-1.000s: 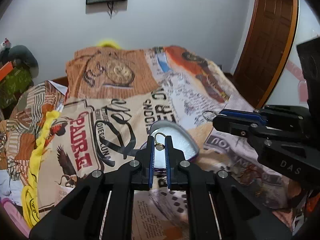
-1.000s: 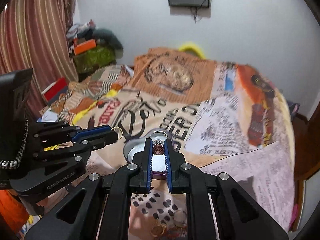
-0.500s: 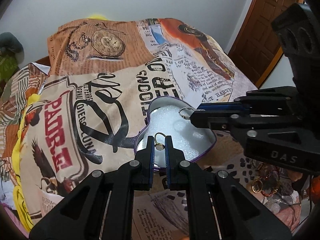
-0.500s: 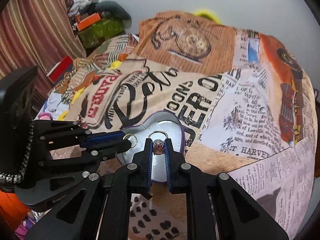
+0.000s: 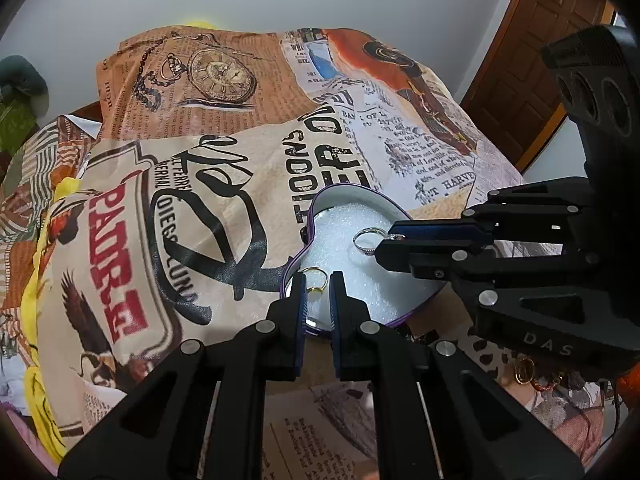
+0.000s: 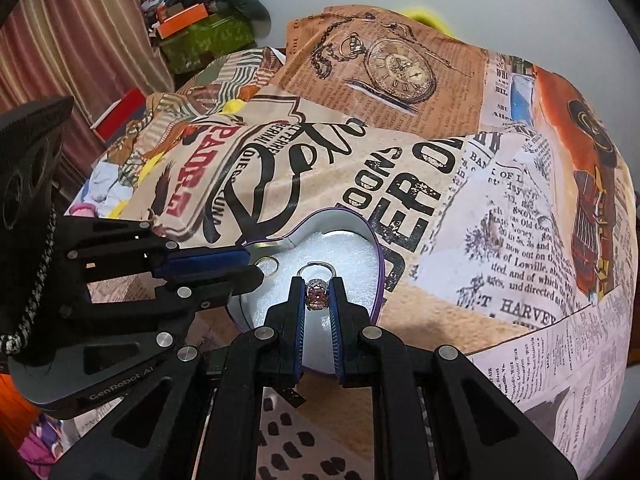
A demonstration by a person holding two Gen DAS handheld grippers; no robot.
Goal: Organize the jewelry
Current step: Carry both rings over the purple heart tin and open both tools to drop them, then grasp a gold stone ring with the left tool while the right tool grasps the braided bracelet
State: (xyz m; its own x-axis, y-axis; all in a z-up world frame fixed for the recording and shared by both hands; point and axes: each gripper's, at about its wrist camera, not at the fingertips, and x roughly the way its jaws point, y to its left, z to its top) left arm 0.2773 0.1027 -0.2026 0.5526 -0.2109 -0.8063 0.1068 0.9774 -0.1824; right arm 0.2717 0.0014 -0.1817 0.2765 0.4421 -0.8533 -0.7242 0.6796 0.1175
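Observation:
A heart-shaped purple box with white foam inside lies open on a printed bedspread; it also shows in the right wrist view. My left gripper is shut on a thin gold ring and holds it over the box's near left part. My right gripper is shut on a silver ring with a pink stone over the foam. The silver ring shows at the right gripper's tips in the left wrist view, and the gold ring in the right wrist view.
More gold jewelry lies on the bedspread at the near right. A brown door stands at the right. Boxes and clutter are stacked beside a curtain at the far left. The bedspread stretches beyond the box.
Both grippers have moved forward and down over the open box, each still holding its ring. The box now looks nearer and larger.

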